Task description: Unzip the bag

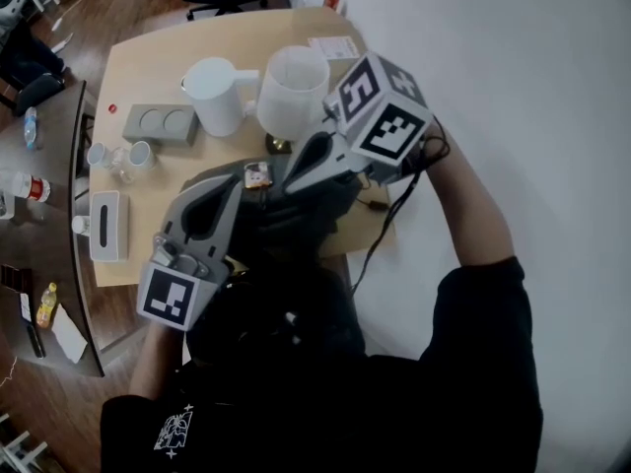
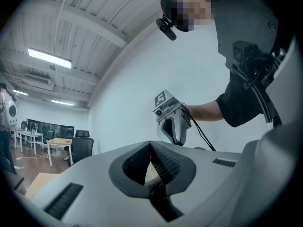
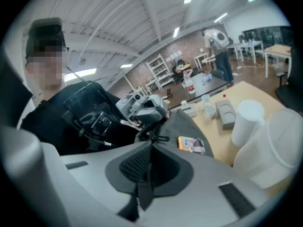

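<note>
In the head view I look down on a pale wooden table [image 1: 148, 62]. On it a white jug [image 1: 217, 95] and a translucent tub [image 1: 291, 92] stand side by side. Left of them are a grey block [image 1: 161, 123] with two round hollows, two small cups [image 1: 141, 154] and a white tissue box [image 1: 106, 226]. A dark bag [image 1: 286, 215] lies at the near edge.

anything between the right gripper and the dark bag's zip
Nothing visible. The right gripper has its jaws together, pinching a thin dark strip, likely the zip pull of the dark fabric bag.
</note>
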{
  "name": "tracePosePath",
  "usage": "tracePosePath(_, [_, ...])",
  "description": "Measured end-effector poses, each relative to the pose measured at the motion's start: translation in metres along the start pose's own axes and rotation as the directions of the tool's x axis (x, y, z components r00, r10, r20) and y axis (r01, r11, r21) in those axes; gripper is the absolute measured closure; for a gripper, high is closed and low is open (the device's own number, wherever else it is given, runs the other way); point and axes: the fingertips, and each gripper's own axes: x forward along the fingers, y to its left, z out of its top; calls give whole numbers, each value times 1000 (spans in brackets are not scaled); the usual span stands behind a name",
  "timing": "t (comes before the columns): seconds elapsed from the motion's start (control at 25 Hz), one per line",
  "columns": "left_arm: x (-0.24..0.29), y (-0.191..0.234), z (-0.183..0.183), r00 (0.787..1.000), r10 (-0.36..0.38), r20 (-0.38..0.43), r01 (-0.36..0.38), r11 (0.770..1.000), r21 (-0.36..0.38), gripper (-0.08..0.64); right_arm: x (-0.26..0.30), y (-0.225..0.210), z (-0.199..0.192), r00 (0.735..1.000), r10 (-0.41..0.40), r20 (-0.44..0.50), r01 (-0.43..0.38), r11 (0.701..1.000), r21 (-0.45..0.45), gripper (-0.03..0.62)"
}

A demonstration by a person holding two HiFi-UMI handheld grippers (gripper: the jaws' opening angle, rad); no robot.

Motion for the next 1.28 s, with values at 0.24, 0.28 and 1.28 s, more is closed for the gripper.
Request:
tracePosePath(0.24, [-7, 0, 7, 999, -40, -2, 39, 996, -82, 561, -15, -1, -8, 826, -354, 439, 261, 930, 260, 582])
tracePosePath(0.28, [-7, 0, 10, 996, -86, -21, 82, 989, -126, 561, -19, 0, -11, 767, -397, 504, 267, 912, 312, 583])
tracePosePath(1.28, [7, -45, -39, -57, -960, -274, 535, 203, -820, 371, -22, 9, -20, 643, -412, 646, 201, 904, 376, 583])
